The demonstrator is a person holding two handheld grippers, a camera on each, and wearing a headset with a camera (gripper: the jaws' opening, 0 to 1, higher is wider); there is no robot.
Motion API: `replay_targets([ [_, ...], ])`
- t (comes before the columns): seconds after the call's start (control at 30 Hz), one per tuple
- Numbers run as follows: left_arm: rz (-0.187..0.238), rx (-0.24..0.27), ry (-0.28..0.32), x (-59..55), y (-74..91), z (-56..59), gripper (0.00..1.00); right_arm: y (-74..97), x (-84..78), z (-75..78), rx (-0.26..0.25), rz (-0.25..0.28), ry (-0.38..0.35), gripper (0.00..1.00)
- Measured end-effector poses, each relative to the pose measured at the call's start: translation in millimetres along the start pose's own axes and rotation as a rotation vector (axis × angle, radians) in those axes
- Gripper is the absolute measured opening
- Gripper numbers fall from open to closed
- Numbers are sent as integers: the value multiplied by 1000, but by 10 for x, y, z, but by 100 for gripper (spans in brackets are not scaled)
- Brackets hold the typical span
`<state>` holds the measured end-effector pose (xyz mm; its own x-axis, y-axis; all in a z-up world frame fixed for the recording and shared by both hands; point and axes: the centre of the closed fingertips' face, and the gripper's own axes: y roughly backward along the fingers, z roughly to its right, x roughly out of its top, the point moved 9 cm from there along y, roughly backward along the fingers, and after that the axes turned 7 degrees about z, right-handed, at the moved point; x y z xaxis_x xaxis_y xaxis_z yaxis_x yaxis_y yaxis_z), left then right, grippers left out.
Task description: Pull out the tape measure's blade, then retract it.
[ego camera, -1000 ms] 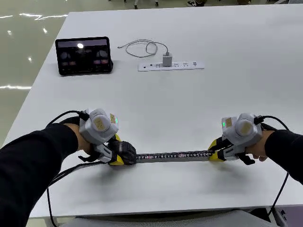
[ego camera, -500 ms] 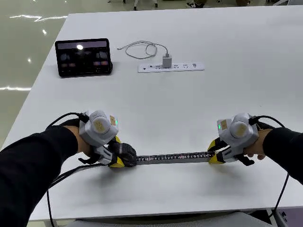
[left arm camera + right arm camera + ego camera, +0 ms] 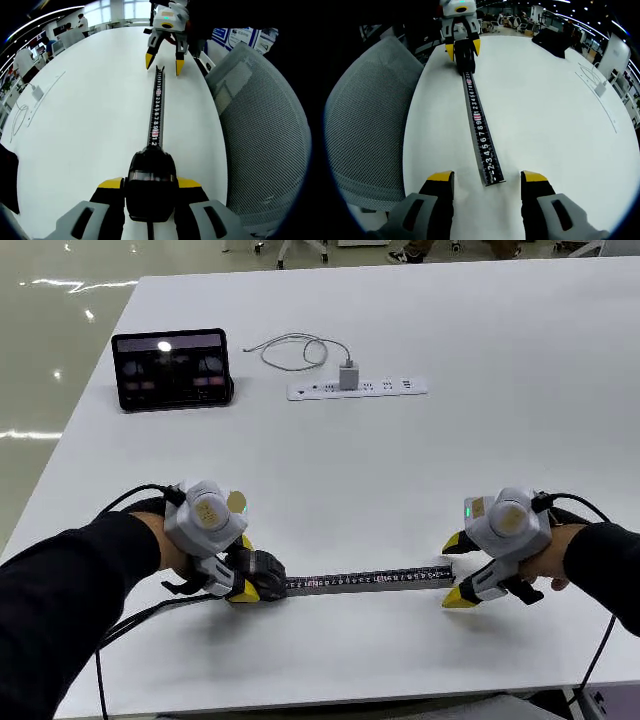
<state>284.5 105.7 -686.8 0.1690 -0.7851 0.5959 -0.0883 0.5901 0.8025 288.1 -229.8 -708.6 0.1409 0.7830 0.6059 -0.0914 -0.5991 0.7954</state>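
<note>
Blade (image 3: 370, 581) lies extended along the table's (image 3: 400, 460) near edge; left gripper (image 3: 247, 568) clamps its case (image 3: 264, 568), right gripper's (image 3: 455, 570) jaws stand apart.

There was one tape measure (image 3: 151, 185), two grippers, the left gripper (image 3: 243, 568) and the right gripper (image 3: 451, 572), and, beyond them, one tablet (image 3: 170, 368), one power strip (image 3: 357, 388), one charger (image 3: 348, 375).

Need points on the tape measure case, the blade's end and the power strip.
tape measure case (image 3: 151, 185): left gripper view, top of black housing.
blade's end (image 3: 492, 178): right gripper view, hooked tip.
power strip (image 3: 385, 386): head view, bare white body.
</note>
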Motion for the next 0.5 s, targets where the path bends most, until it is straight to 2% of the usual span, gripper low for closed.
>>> replay_targets([
  [0.1,4,7,2,-8,4,-5,36,20,10,-21,-8,-5,15,54],
  [0.23,-11,51,-6,-55,35,-36,49,37,16,-37,-10,2,28,56],
  [0.4,-10,47,25,-103,89,-1,50,63,31,-39,-33,17,29,61],
  [0.5,9,59,86,-133,99,26,54,80,28,-26,-58,33,10,63],
])
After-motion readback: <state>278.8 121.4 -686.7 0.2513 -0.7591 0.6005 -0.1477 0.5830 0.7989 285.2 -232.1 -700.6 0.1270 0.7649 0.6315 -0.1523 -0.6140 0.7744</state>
